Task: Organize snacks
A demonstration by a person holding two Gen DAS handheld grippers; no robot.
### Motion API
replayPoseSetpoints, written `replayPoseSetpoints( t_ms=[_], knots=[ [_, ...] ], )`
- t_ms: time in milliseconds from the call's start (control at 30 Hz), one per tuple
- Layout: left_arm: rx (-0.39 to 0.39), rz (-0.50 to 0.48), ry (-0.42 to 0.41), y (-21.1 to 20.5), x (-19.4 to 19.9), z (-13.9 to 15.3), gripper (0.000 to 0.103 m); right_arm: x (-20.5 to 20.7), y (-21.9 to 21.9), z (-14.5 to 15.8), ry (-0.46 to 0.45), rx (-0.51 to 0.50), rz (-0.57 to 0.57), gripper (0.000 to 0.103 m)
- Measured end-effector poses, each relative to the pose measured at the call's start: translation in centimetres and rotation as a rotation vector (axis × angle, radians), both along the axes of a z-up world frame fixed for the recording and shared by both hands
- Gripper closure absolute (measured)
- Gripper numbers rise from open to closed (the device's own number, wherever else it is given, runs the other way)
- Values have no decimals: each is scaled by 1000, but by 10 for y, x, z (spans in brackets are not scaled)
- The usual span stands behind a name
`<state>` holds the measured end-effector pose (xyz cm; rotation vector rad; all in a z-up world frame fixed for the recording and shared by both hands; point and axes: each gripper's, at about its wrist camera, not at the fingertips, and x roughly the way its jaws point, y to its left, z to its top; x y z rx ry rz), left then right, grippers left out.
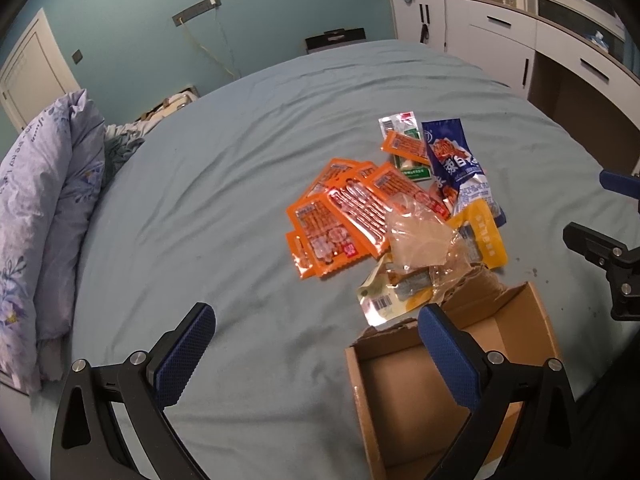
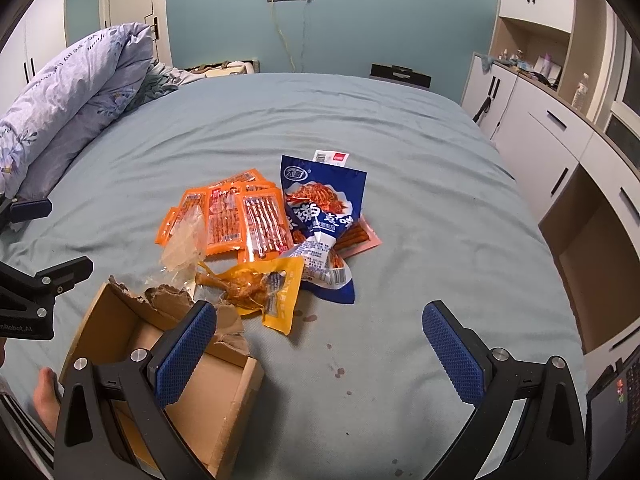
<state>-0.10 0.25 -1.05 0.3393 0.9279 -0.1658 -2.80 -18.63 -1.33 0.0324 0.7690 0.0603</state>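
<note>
Snack packets piled mid-bed [image 1: 240, 128]: orange packets [image 1: 332, 216], blue bag [image 2: 320, 216], yellow pouch [image 2: 264, 288], crumpled clear wrapper [image 1: 416, 236]. Torn cardboard box [image 2: 224, 392] just beside pile, open, nothing visible inside. Left gripper [image 1: 316, 356] fingers spread, empty, above bed and box edge. Right gripper [image 2: 320, 356] fingers spread, empty, near box.

Both wrist views, above bed [image 1: 240, 128], looking down, sharing snack pile [image 2: 256, 220]

Orange snack packets [image 2: 228, 216], a navy-and-white bag [image 2: 320, 220] and a yellow pouch [image 2: 276, 292] lie on a grey-blue bedsheet [image 2: 400, 140]; brown cardboard box [image 2: 224, 396]; lilac floral duvet [image 2: 72, 92]; blue, dimple-textured pads [image 2: 186, 354].
</note>
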Motion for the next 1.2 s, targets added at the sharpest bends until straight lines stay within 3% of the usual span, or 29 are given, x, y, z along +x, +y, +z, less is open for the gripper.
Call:
replayPoseSetpoints(
  t_ms=[1200],
  knots=[
    [22,1,3,0,0,-3,0,2,0,-1,19,4,-3,0]
  ],
)
